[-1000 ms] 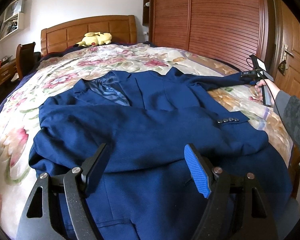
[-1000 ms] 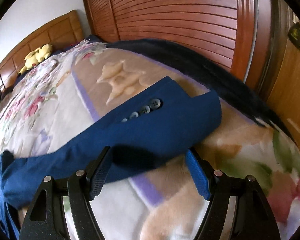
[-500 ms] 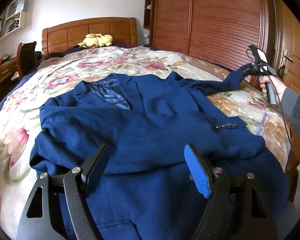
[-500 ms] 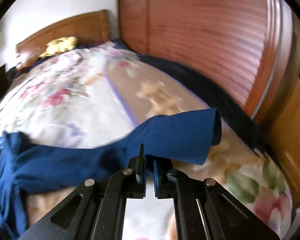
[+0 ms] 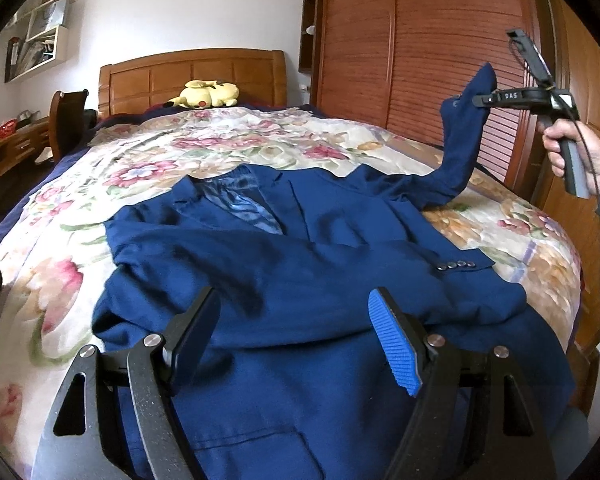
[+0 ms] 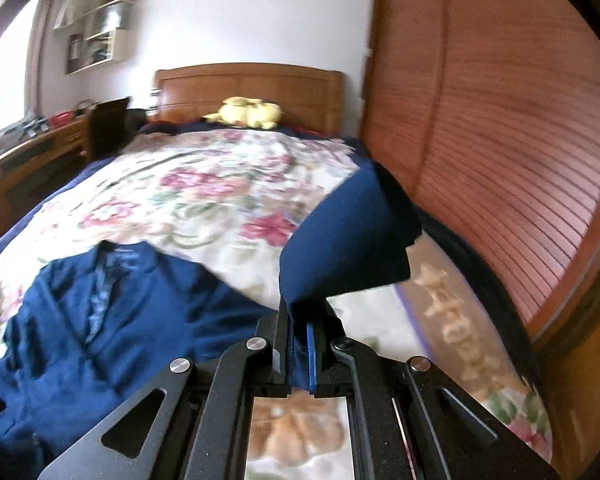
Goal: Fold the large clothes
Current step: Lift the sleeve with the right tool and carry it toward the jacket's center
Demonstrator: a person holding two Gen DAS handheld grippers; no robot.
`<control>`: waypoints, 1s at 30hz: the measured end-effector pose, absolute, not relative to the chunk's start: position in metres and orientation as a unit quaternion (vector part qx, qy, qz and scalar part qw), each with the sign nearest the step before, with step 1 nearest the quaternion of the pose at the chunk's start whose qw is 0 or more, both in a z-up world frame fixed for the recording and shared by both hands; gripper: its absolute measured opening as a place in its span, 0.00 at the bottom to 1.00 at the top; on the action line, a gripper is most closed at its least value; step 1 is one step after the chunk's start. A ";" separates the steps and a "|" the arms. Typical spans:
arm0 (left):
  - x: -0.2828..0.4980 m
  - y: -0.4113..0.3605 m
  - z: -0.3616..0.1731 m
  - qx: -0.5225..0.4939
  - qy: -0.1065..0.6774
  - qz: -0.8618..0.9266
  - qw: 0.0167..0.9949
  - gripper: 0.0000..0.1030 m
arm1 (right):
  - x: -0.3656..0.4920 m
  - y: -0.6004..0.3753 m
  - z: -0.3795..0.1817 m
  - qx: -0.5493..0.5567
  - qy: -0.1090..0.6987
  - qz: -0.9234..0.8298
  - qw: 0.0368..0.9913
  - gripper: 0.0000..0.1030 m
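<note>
A dark blue suit jacket lies front up on the floral bedspread, one sleeve folded across its chest with cuff buttons showing. My left gripper is open and empty, just above the jacket's lower part. My right gripper is shut on the cuff of the other sleeve and holds it high above the bed's right side. In the left wrist view the raised sleeve hangs from the right gripper. The jacket's collar and lining show at the right wrist view's lower left.
A wooden headboard with a yellow plush toy stands at the far end. A slatted wooden wardrobe runs close along the bed's right side. A desk and chair stand at the left, under wall shelves.
My right gripper closed on the sleeve cuff and lifted it well off the bed, swinging toward the jacket. My left gripper stayed open over the jacket's lower part.
</note>
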State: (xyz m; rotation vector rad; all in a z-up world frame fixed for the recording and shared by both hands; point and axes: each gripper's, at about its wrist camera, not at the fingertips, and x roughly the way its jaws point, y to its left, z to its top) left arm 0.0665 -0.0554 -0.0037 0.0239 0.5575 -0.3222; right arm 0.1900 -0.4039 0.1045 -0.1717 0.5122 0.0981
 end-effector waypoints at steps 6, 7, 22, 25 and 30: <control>0.061 -0.040 0.002 0.007 0.265 -0.146 0.953 0.75 | 0.164 -0.358 0.110 -0.116 0.243 0.093 0.959 0.04; 0.060 -0.038 0.003 0.004 0.263 -0.144 0.954 0.75 | 0.162 -0.353 0.112 -0.119 0.241 0.100 0.958 0.04; 0.044 -0.004 0.012 0.001 0.247 -0.121 0.961 0.75 | 0.106 -0.277 0.133 -0.163 0.203 0.231 0.937 0.04; 0.040 0.006 0.012 0.000 0.246 -0.112 0.963 0.75 | 0.096 -0.265 0.132 -0.166 0.198 0.263 0.930 0.04; 0.036 0.021 0.014 -0.005 0.242 -0.100 0.965 0.75 | 0.088 -0.246 0.119 -0.185 0.203 0.289 0.917 0.04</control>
